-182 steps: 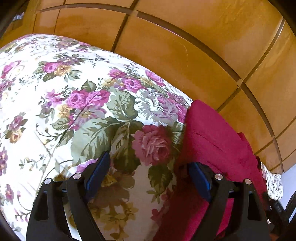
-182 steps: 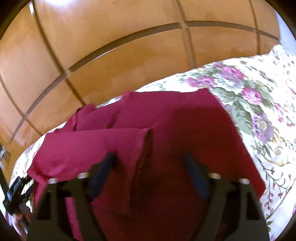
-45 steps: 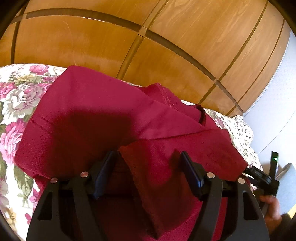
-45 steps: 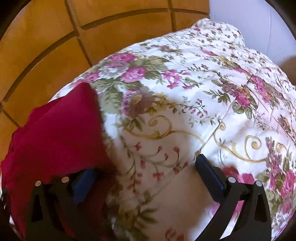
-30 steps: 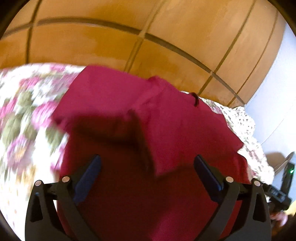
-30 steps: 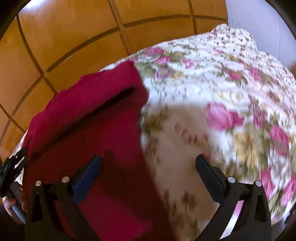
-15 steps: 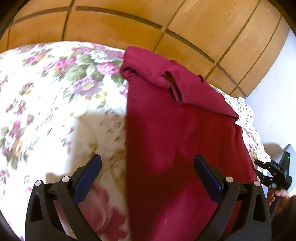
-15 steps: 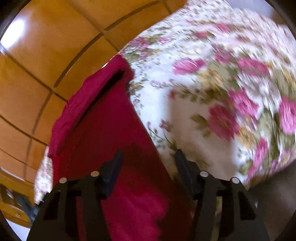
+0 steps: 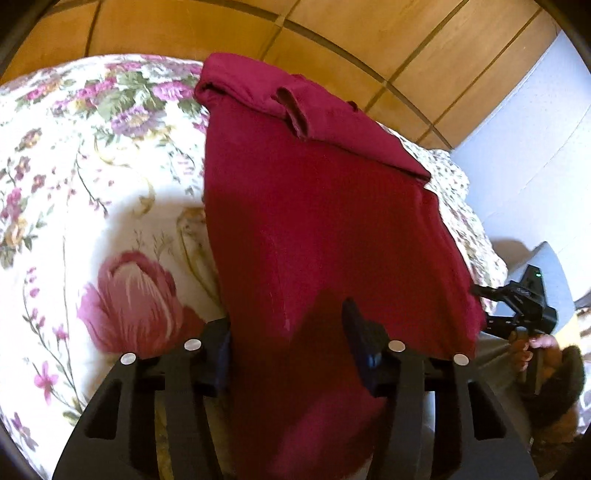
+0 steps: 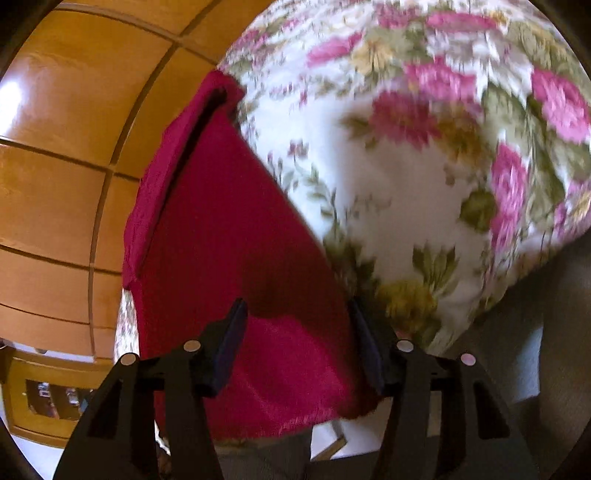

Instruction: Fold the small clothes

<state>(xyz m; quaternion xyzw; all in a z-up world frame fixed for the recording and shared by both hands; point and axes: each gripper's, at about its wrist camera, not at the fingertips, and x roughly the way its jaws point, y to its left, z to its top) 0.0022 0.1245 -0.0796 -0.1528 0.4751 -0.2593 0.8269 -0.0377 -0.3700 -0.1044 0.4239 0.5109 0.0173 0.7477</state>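
Lying lengthwise on the floral bedspread (image 9: 110, 192), the red garment (image 9: 317, 206) is seen with its far end folded back on itself near the wooden wall panelling (image 9: 332, 33), while its near hem hangs over the bed's edge. The left claw (image 9: 288, 343) is set partly open astride the near left corner of the red garment, cloth lying between the pads; whether the cloth is pinched cannot be told. The right claw (image 10: 295, 343) is likewise held at a middling gap over the near right corner of the red garment (image 10: 221, 229), and a firm grip cannot be confirmed. To the right of the red garment, the other handle is seen gripped by a hand (image 9: 535, 350).
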